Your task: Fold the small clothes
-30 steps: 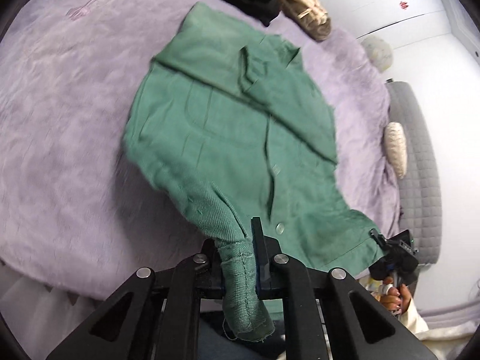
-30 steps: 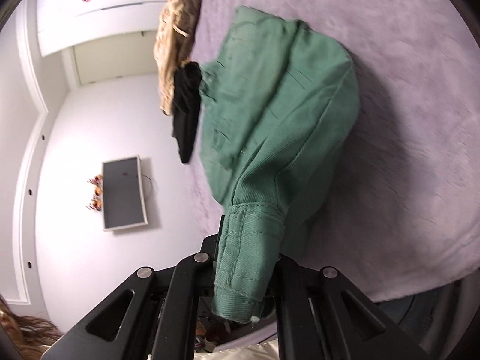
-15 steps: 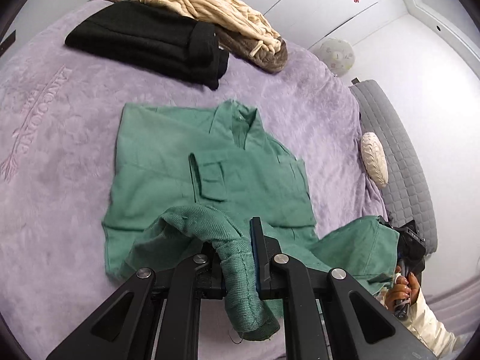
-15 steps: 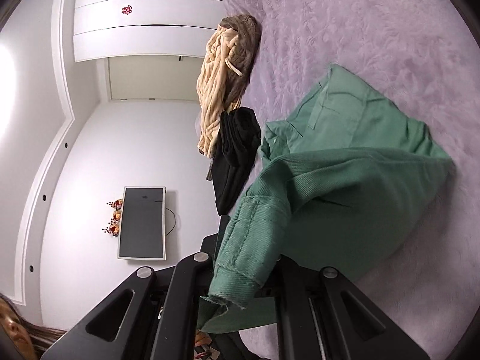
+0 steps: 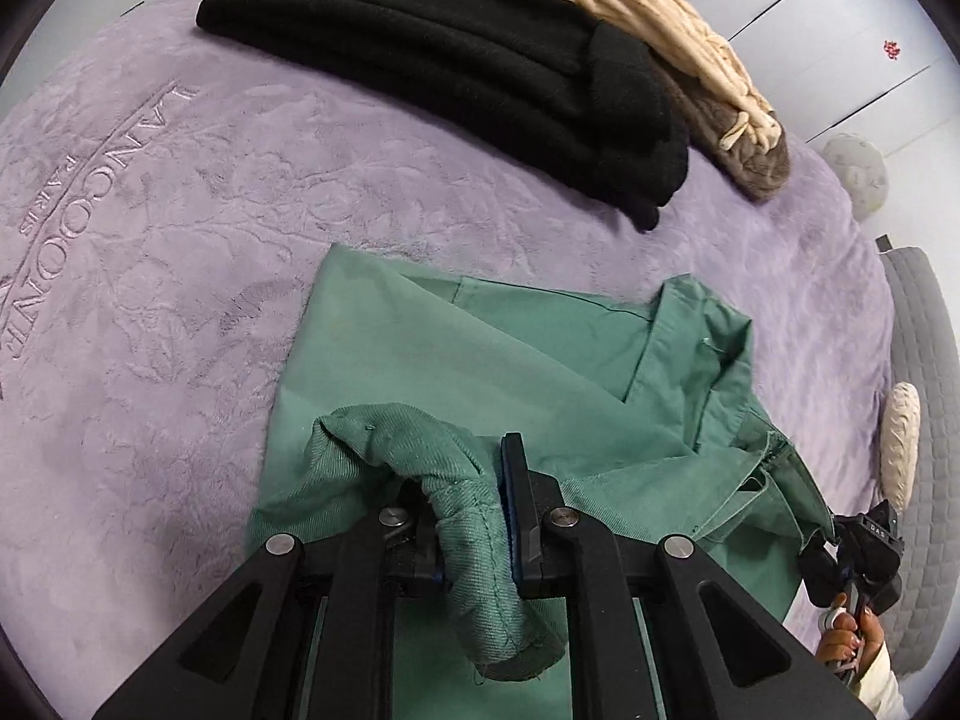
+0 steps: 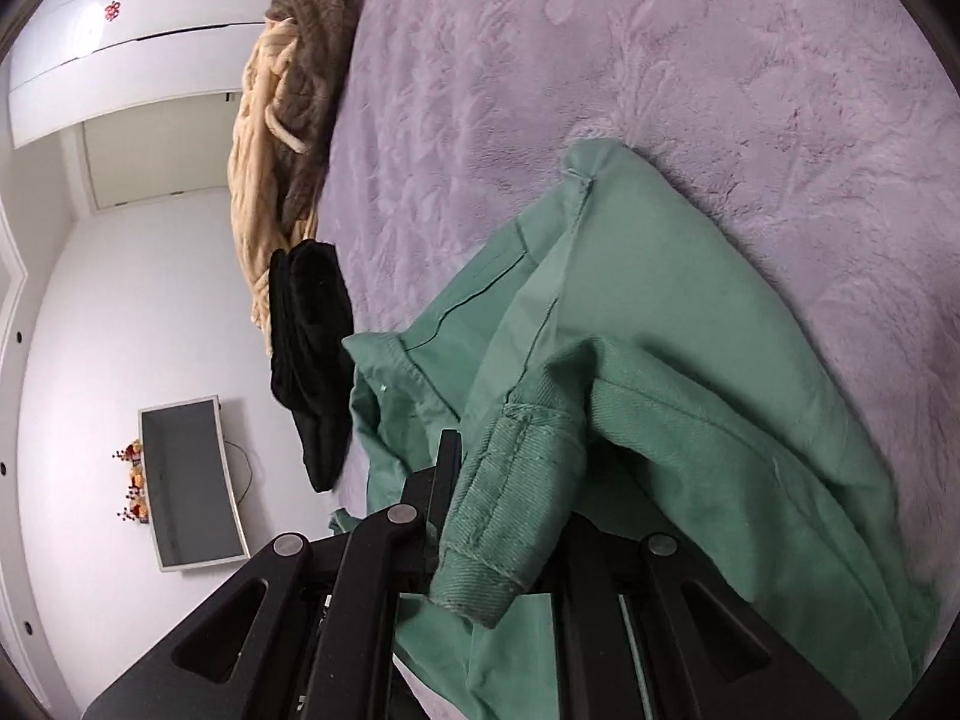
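Note:
A small green shirt (image 5: 480,360) lies on the purple blanket (image 5: 150,300), its lower half doubled over toward the collar (image 5: 690,324). My left gripper (image 5: 474,480) pinches a bunched hem corner; its jaws are opening with the cloth still pressed between them. In the right wrist view the shirt (image 6: 690,330) drapes from my right gripper (image 6: 510,468), which grips the other stitched hem corner; its jaws are opening too, cloth still between them. The right gripper (image 5: 852,546) also shows at the left view's lower right edge, held by a hand.
A folded black garment (image 5: 456,60) and a beige knit (image 5: 648,18) lie just beyond the shirt's collar. A grey padded headboard (image 5: 924,390) with a small cushion borders the bed. A wall screen (image 6: 189,486) and white wardrobe doors stand past the bed's edge.
Both grippers have carried the shirt's hem forward and down toward the collar, folding the lower half over the upper. The folded black garment has come much closer.

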The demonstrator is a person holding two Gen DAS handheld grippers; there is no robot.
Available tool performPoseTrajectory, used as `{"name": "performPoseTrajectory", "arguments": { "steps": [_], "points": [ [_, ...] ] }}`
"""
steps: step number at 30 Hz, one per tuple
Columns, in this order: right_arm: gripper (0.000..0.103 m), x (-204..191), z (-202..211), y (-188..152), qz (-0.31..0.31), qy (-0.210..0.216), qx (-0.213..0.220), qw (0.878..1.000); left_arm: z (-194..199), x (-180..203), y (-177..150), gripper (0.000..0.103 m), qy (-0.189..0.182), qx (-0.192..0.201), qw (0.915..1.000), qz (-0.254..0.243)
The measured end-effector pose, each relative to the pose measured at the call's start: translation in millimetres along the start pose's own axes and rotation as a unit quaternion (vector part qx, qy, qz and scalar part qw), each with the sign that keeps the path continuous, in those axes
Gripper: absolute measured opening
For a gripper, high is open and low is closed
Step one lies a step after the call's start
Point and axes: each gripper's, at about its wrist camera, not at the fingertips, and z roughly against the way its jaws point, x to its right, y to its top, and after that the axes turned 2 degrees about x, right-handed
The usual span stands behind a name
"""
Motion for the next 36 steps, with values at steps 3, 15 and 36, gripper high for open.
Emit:
{"name": "performPoseTrajectory", "arguments": {
  "steps": [3,15,36],
  "points": [
    [0.014,6.0,-2.9,6.0,-0.018,0.005,-0.002,1.000,-2.7,-2.5,3.9,0.020,0.000,-0.014,0.9999,-0.007],
    [0.062,-77.9,52.1,-10.4,0.208,-0.125,0.034,0.969,76.1,15.3,6.0,0.097,0.088,0.080,0.9873,-0.105],
    [0.005,-38.6,-5.3,19.0,0.280,-0.304,0.033,0.910,-41.6,30.3,-27.4,0.097,0.193,0.048,0.9706,-0.135]
  ]
}}
